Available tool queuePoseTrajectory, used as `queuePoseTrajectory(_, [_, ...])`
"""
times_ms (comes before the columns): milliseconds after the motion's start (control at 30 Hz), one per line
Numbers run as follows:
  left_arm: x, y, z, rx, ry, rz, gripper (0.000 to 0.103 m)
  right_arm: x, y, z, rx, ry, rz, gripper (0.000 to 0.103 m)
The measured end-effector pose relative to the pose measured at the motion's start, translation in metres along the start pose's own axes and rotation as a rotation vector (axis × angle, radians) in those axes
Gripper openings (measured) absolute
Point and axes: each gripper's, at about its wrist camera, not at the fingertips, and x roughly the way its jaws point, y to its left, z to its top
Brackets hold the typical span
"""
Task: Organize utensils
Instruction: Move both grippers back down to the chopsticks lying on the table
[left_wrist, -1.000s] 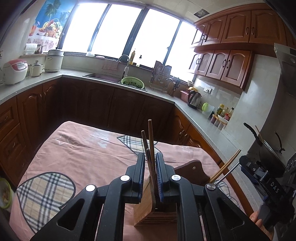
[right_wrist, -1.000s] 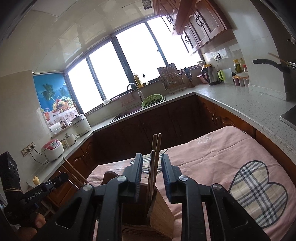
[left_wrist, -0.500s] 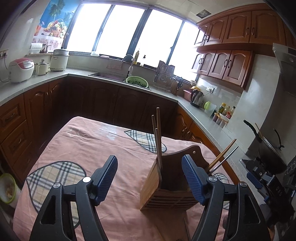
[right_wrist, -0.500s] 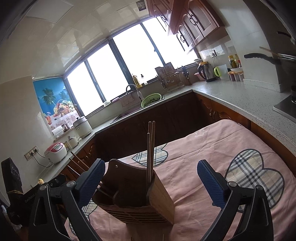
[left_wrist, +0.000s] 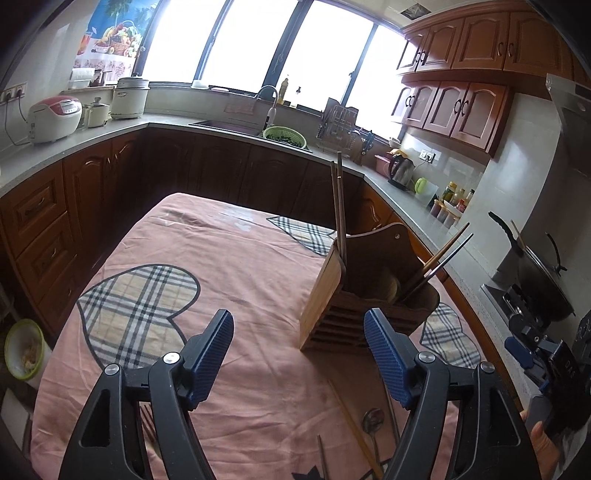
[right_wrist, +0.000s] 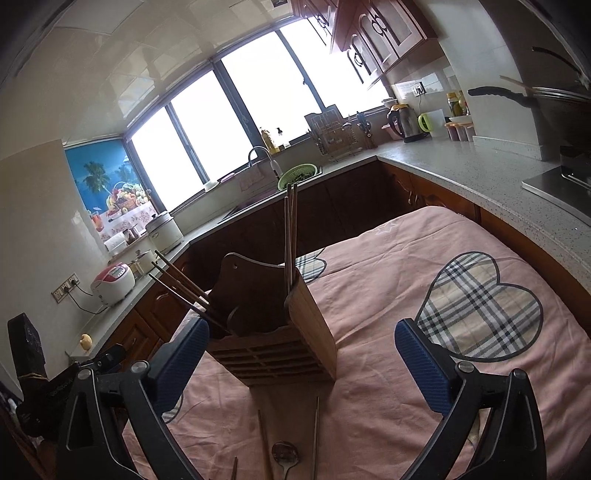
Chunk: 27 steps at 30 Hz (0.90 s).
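Observation:
A wooden utensil holder (left_wrist: 354, 295) (right_wrist: 273, 332) stands on the pink-clothed table (left_wrist: 221, 258). Two dark chopsticks (left_wrist: 338, 206) (right_wrist: 290, 236) stand upright in its near compartment; several more (left_wrist: 443, 254) (right_wrist: 177, 280) lean out of the other side. My left gripper (left_wrist: 299, 354) is open and empty, set back from the holder. My right gripper (right_wrist: 301, 365) is open and empty, also short of the holder. A metal spoon (left_wrist: 371, 424) (right_wrist: 284, 454) and loose chopsticks (left_wrist: 354, 428) (right_wrist: 316, 435) lie on the cloth near me.
Dark wood cabinets and a grey counter (left_wrist: 92, 136) wrap around the table, with rice cookers (left_wrist: 55, 118), a sink with a green colander (left_wrist: 286, 134), a kettle (left_wrist: 400, 171) and a wok (left_wrist: 535, 273). A bowl (left_wrist: 22, 350) sits low at left.
Both grippers were shut on the upright chopsticks over the holder. They opened, left the chopsticks standing in it, and pulled back toward me.

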Motion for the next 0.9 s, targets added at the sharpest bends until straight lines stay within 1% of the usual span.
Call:
queuePoseTrajectory(167, [-0.013,0.002,-0.01,0.005,0.039,0.014,0.073,-0.014,-0.006,-0.015,0.013,0.028,-0.01,0.102])
queuePoseTrajectory(500, [-0.033,0.001,-0.031,0.018,0.1,0.033,0.073,-0.036,-0.008,-0.037,-0.025,0.058,-0.05,0.102])
queuePoseTrajectory(700, [-0.037,-0.006,-0.045,0.038,0.144,0.036,0.073,-0.036,-0.005,-0.052,-0.052,0.094,-0.054,0.102])
queuePoseTrajectory(900, [-0.031,-0.01,-0.048,0.049,0.182,0.04,0.073,-0.027,-0.003,-0.065,-0.065,0.141,-0.042,0.102])
